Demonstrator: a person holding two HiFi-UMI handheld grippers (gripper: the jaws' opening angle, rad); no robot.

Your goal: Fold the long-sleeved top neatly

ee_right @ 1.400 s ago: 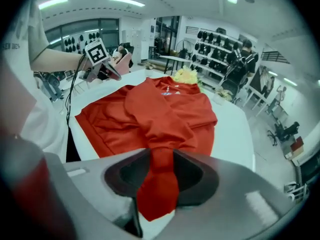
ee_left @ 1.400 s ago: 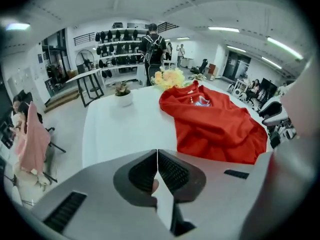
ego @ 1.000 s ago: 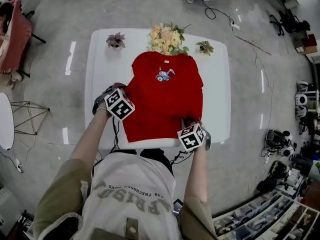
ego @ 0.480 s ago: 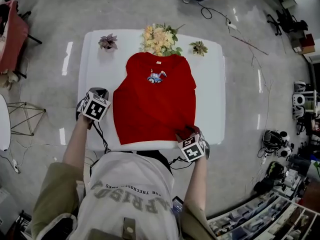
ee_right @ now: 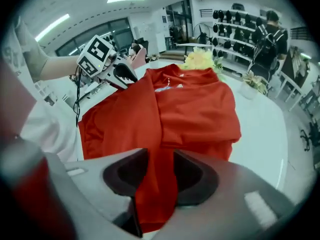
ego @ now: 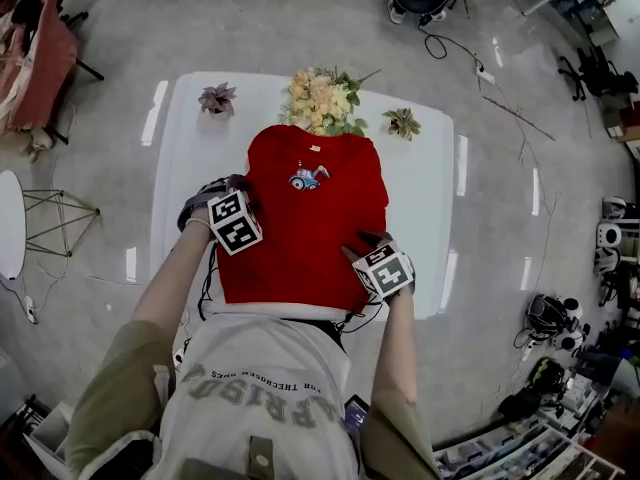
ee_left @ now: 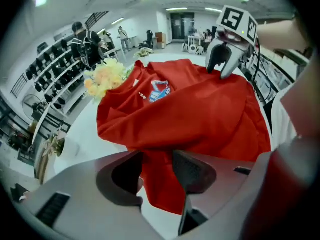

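Your left gripper (ee_left: 157, 168) is no longer out on the bare bench (ego: 420, 218) beyond the top's left edge. It now sits over the left side of the red long-sleeved top (ego: 305, 233). Its fingers are opening, and a loose fold of the red cloth lies between them without being pinched.

The top lies flat in the middle of the bench, collar away from you, and it looks narrower than half a second ago, with both sides laid inward.

Your right gripper (ee_right: 161, 170) has come in from the top's near right corner and now sits over its right side. Its fingers are opening too, with a strip of red cloth hanging between them.

I read this as the side folds going down and being let go, so the bottom-to-collar fold is likely what remains.

For containers, there is no box or basket. Beyond the top's collar, from left to right, stand a small purple plant (ego: 218, 98), a bunch of flowers (ego: 320, 98) and a small green plant (ego: 403, 122). Only the green plant's pale pot shows, in the right gripper view, and it holds nothing but the plant.
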